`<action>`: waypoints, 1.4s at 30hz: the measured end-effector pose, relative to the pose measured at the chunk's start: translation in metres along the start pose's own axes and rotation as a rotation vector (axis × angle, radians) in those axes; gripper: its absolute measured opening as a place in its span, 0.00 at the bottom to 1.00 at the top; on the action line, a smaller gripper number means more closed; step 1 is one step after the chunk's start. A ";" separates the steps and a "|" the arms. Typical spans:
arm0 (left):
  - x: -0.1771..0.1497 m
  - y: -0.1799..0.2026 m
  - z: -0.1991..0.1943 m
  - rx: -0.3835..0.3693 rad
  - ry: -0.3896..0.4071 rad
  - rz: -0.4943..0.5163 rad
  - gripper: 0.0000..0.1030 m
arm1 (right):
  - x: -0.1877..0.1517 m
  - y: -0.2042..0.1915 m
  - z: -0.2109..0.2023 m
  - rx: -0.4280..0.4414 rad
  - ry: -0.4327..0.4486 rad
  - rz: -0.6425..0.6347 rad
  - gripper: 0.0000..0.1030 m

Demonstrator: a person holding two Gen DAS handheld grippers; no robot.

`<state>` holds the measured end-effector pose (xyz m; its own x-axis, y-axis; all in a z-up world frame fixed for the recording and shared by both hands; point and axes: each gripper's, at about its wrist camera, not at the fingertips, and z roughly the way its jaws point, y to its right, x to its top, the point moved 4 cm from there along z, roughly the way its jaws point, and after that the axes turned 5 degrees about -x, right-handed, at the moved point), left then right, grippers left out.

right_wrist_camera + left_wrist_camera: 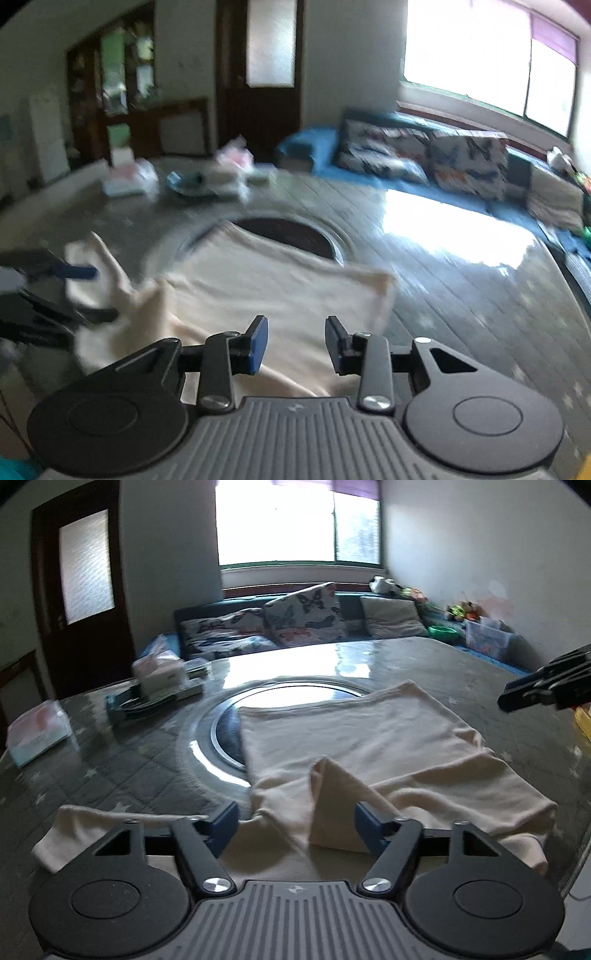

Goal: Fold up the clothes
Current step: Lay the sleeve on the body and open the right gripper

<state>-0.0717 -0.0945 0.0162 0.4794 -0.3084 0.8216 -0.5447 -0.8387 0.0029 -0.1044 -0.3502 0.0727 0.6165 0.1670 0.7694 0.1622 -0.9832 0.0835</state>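
Observation:
A cream garment point(354, 734) lies spread on the grey quilted table point(122, 775), partly over a round glass inset point(225, 734). A raised fold of cloth point(332, 805) stands between my left gripper's blue pads. My left gripper point(295, 823) is open wide above the garment's near edge. My right gripper point(295, 343) is open and empty above the garment point(280, 288). It also shows at the right edge of the left wrist view point(546, 690). The left gripper point(55, 291) shows at the left of the right wrist view, beside a lifted sleeve point(99, 266).
A tissue box point(159, 672) on a dark tray point(155, 698) and a wipes pack point(37, 734) sit at the table's far left. A sofa with butterfly cushions point(299, 616) lies beyond the table under a window. A yellow item point(583, 720) is at the right edge.

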 end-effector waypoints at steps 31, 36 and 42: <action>-0.001 -0.015 -0.020 -0.033 -0.105 -0.032 0.06 | -0.039 -0.012 0.059 0.076 -0.109 -0.193 0.25; 0.003 -0.020 -0.022 -0.057 -0.078 -0.068 0.20 | -0.034 -0.014 0.052 0.080 -0.088 -0.177 0.25; 0.010 0.005 -0.001 -0.128 -0.058 -0.023 0.27 | -0.040 -0.028 0.044 0.115 -0.092 -0.185 0.25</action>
<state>-0.0700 -0.1010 0.0246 0.5301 -0.3181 0.7860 -0.6143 -0.7830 0.0974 -0.0999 -0.3263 0.0120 0.6346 0.3550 0.6865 0.3623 -0.9212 0.1415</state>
